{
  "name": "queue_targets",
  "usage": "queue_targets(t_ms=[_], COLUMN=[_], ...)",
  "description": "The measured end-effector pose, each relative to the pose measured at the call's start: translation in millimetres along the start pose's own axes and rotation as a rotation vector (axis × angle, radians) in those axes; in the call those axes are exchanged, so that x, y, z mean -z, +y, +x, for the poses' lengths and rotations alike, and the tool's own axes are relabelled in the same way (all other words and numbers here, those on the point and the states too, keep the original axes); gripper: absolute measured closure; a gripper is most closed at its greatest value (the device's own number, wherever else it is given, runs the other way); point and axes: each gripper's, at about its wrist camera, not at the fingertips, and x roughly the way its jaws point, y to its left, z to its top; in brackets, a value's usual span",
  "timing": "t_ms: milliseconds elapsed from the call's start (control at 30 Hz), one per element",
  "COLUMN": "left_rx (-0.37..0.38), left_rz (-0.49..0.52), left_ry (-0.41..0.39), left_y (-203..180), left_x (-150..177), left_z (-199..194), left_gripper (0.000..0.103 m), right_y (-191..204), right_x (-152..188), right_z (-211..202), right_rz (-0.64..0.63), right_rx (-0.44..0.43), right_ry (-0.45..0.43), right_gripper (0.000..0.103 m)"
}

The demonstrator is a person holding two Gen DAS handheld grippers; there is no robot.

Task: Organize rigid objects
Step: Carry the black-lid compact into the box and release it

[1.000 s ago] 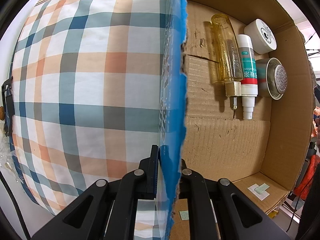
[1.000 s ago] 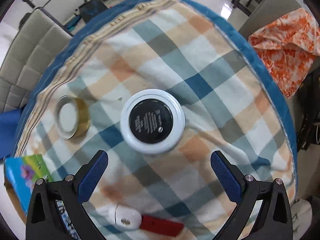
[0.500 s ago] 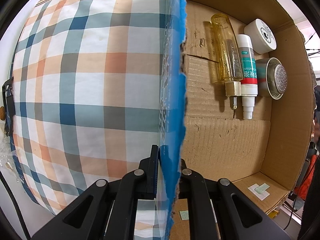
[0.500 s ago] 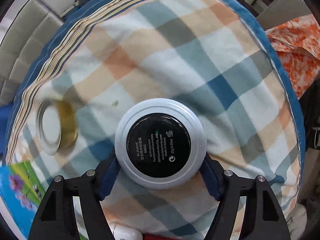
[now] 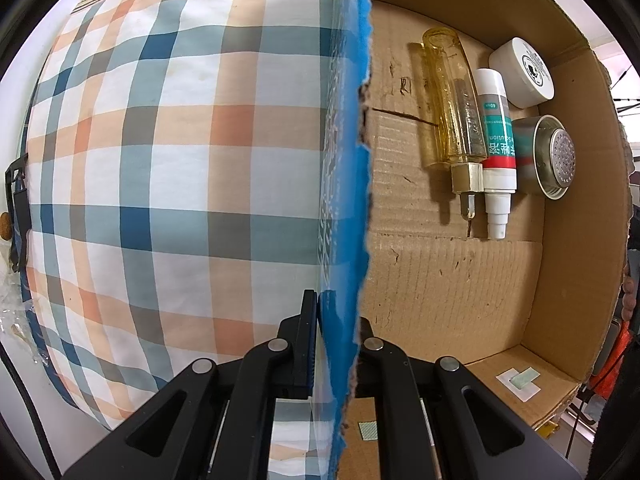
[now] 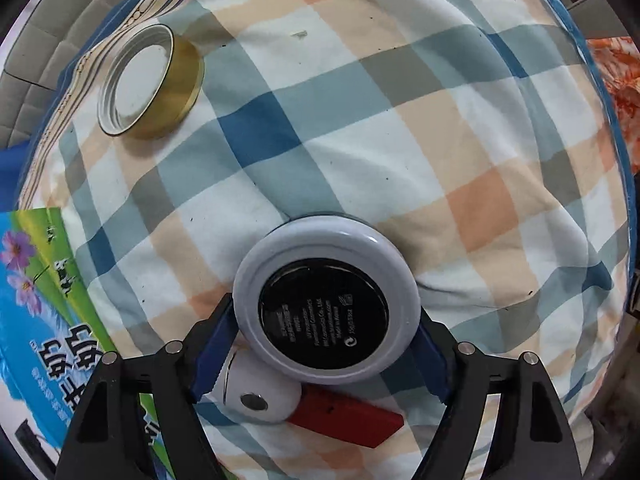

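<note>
While the left gripper (image 5: 335, 344) is kept clenched on the blue wall (image 5: 348, 200) of the box (image 5: 460, 280), the right gripper (image 6: 320, 344) has been brought down around the compact (image 6: 326, 300), which a second ago lay free on the checked cloth (image 6: 360, 120) between wide fingers. Now the fingers (image 6: 214, 344) touch its rim on both sides, though they are opening slightly. The grasp seems not yet firm. A gold lid (image 6: 150, 82) waits far left, and a white-and-red thing (image 6: 304, 404) lies just near the compact.

Bright even daylight, soft shadows, heavy fisheye edge warping
</note>
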Motion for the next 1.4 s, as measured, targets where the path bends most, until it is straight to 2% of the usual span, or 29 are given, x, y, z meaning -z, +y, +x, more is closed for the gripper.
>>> queue_targets(t_ms=[167, 333, 467, 533, 633, 800, 967, 1167, 1400], left_rx=[0.002, 0.002, 0.005, 0.004, 0.004, 0.003, 0.001, 0.004, 0.003], left_rz=[-0.001, -0.002, -0.003, -0.003, -0.006, -0.005, -0.005, -0.005, -0.004], left_ry=[-0.001, -0.002, -0.002, -0.003, -0.002, -0.001, 0.000, -0.003, -0.002], left_y=[-1, 0, 0, 0, 1, 3, 2, 2, 2], left_x=[0, 0, 0, 0, 0, -1, -2, -1, -1], left_z=[0, -1, -1, -1, -2, -3, -4, -5, -5], left_gripper=[0.098, 0.098, 0.098, 0.098, 0.098, 0.098, 0.098, 0.098, 0.098], right_y=[15, 24, 26, 19, 36, 78, 120, 166, 191], right_x=[10, 16, 23, 28, 48, 91, 129, 184, 207], right_z=[1, -2, -21, -32, -64, -122, -165, -170, -151], right_rz=[-0.039, -0.047, -0.071, -0.093, -0.153, -0.259, -0.360, -0.467, -0.459], right_rx=[0.062, 0.059, 0.059, 0.037, -0.012, -0.130, -0.215, -0.263, -0.230], right_ry=[-0.010, -0.009, -0.060, -0.085, -0.137, -0.203, -0.213, -0.173, -0.138], right_gripper=[0.025, 0.027, 0.027, 0.027, 0.027, 0.027, 0.027, 0.027, 0.027])
